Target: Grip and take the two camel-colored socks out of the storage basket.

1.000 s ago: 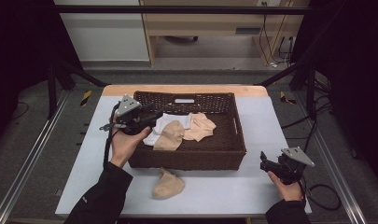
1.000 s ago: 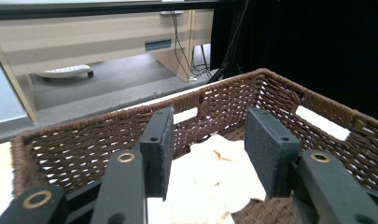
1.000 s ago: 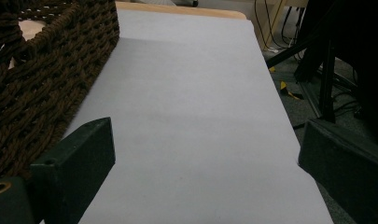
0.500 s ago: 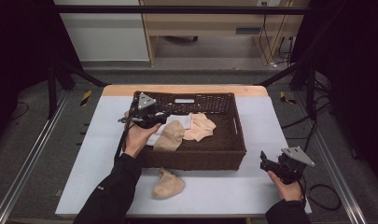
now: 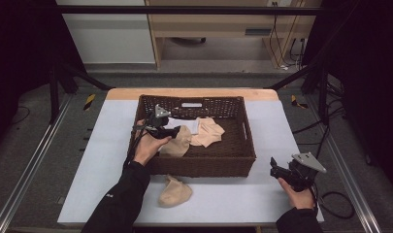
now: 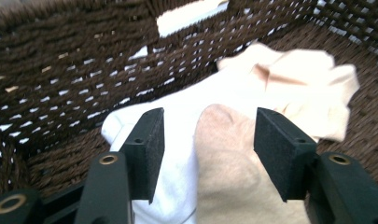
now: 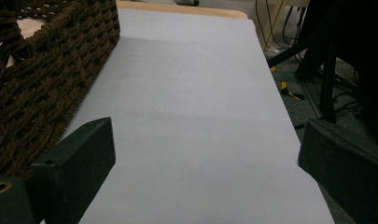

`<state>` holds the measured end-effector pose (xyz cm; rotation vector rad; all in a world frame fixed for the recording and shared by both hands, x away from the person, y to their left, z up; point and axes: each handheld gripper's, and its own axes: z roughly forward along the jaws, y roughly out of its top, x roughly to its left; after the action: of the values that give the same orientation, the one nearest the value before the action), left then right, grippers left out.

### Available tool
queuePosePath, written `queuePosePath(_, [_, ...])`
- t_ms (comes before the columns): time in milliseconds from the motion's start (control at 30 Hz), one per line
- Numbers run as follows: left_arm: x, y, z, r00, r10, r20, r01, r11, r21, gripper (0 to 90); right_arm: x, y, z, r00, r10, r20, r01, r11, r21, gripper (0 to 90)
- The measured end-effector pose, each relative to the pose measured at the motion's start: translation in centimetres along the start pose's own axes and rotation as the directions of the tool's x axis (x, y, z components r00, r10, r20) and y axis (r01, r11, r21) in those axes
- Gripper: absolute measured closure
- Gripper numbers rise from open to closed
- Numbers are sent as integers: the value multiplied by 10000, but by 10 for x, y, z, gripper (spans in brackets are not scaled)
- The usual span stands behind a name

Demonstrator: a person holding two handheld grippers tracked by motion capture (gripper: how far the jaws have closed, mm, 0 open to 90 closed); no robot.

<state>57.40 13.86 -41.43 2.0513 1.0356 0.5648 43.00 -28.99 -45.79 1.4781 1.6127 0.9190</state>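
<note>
Wicker basket (image 5: pixel 242 160) sits mid-worktop (image 5: pixel 97 165), dark brown, open top, with a white label on its far wall. Left tool (image 5: pixel 171 132) is inside the basket at its left side, held by the left hand (image 5: pixel 148 148), grey plate on top. In the left gripper view its jaws stand wide apart and have just been opening; the pads press on nothing. Directly between and below those jaws lies a beige sock (image 6: pixel 228 163), rounded end pointing up toward the basket wall. Under it and just to the jaw's left side is a white sock (image 6: pixel 172 154), touching the beige one. Beyond the right jaw, a second pale peach sock (image 6: pixel 298 84) lies crumpled on the basket floor, overlapping the white one.

High view: the same three pieces show in the basket, beige sock (image 5: pixel 177 144) just beside the left tool, white sock (image 5: pixel 184 124) behind it, peach sock (image 5: pixel 208 132) further to the tool's right.

Another beige sock (image 5: pixel 175 192) lies outside on the worktop, near the basket's front wall, below the left forearm.

Right tool (image 5: pixel 276 171) rests low at the right front corner of the worktop, well apart from the basket, in the right hand (image 5: pixel 297 194). Jaws wide open, nothing between them; bare worktop (image 7: pixel 196 116) ahead, basket wall (image 7: pixel 42 84) at the left jaw's side.
</note>
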Motion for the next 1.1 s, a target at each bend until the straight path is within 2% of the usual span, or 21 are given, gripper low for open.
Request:
queuePosePath(200, [-1, -3, 5, 9994, 151, -300, -133, 9981, 608, 416, 0, 0, -1, 10000, 31, -13, -31, 10000, -9, 44])
queuePosePath(367, [0, -7, 11, 9995, 185, -240, -159, 9941, 1073, 417, 1, 0, -1, 10000, 15, -16, -15, 10000, -20, 44])
queuePosePath(500, [-1, -8, 15, 9990, 414, -168, -386, 9889, 1437, 411, 1, 0, 0, 10000, -2, -31, 2, 10000, 6, 45])
queuePosePath(667, [-2, -10, 19, 9990, 437, -119, -410, 9846, 1698, 403, 1, 0, -1, 10000, 6, -59, -6, 10000, 22, 46])
queuePosePath(767, [-4, -10, 20, 9984, 562, 117, -574, 9795, 1929, 415, 1, 0, -1, 10000, 38, -55, -38, 10000, 32, 46])
queuePosePath(833, [-5, -11, 21, 9972, 644, 368, -709, 9734, 2180, 470, 1, 0, -1, 10000, 16, -66, -16, 10000, 27, 46])
queuePosePath(900, [-5, -11, 21, 9968, 619, 507, -718, 9718, 2244, 524, 1, 0, -1, 10000, 15, -71, -15, 10000, 36, 46])
queuePosePath(933, [-5, -11, 21, 9961, 631, 613, -756, 9708, 2279, 524, 1, 0, -1, 10000, 15, -71, -15, 10000, 36, 46])
queuePosePath(1000, [-6, -11, 20, 9948, 708, 731, -865, 9669, 2401, 599, 1, 0, -1, 10000, 49, -63, -49, 10000, 39, 46])
queuePosePath(1033, [-7, -10, 19, 9948, 664, 775, -838, 9651, 2482, 670, 1, 0, -1, 10000, 58, -55, -58, 10000, 27, 46])
queuePosePath(1100, [-8, -9, 18, 9936, 684, 899, -886, 9655, 2448, 735, 0, 0, -1, 10000, 61, -54, -61, 10000, 14, 46])
